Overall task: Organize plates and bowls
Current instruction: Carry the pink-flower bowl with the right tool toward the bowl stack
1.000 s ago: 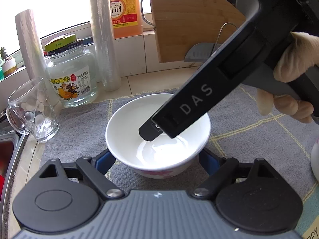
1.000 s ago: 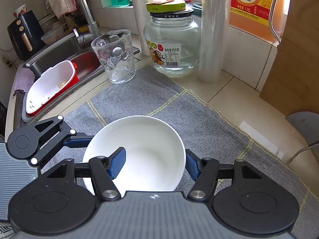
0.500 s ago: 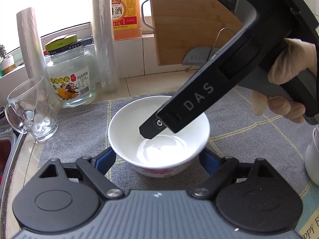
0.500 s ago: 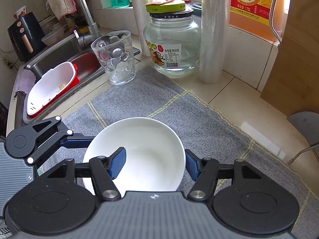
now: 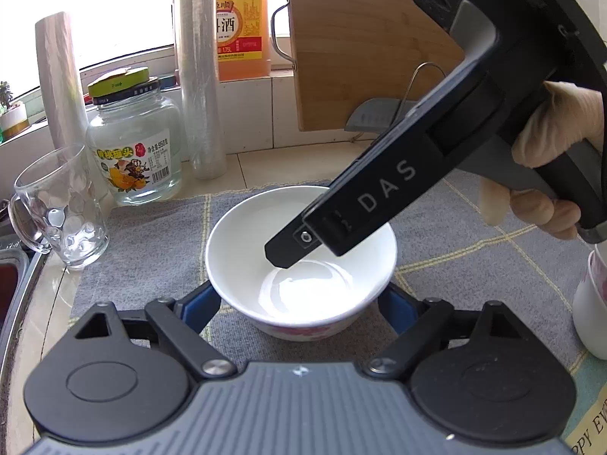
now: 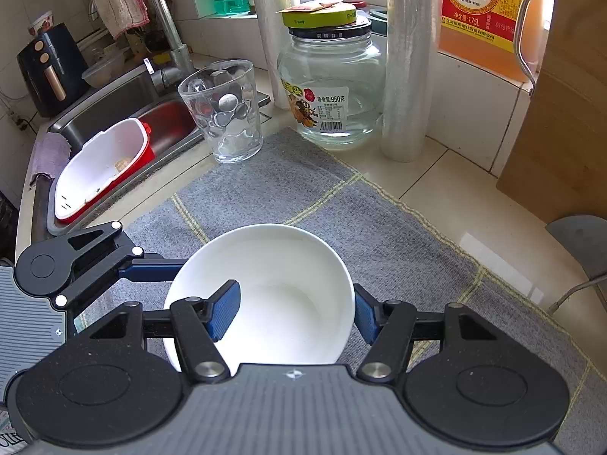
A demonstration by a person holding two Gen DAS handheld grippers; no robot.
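Observation:
A white bowl (image 5: pixel 303 254) with a red flower pattern on its outside sits on the grey mat (image 5: pixel 151 250). My left gripper (image 5: pixel 299 309) is open, with one blue finger on each side of the bowl's near wall. My right gripper (image 6: pixel 294 309) is open too: its left finger (image 6: pixel 224 309) hangs inside the bowl (image 6: pixel 273 295) and its right finger is outside the rim. It shows in the left wrist view (image 5: pixel 379 204) reaching down into the bowl. A second white bowl (image 5: pixel 593 303) stands at the right edge.
A dimpled glass mug (image 6: pixel 224 110), a glass jar (image 6: pixel 330 87) with a green lid, two film rolls (image 6: pixel 409 60) and an orange bottle (image 6: pixel 485 7) stand behind the mat. A wooden board (image 5: pixel 364 38) leans at the back. The sink (image 6: pixel 125 121) holds a red-and-white basket.
The left wrist view has pulled back and lifted slightly, so the second bowl shows at the right edge. The bowl and both grippers keep nearly the same places.

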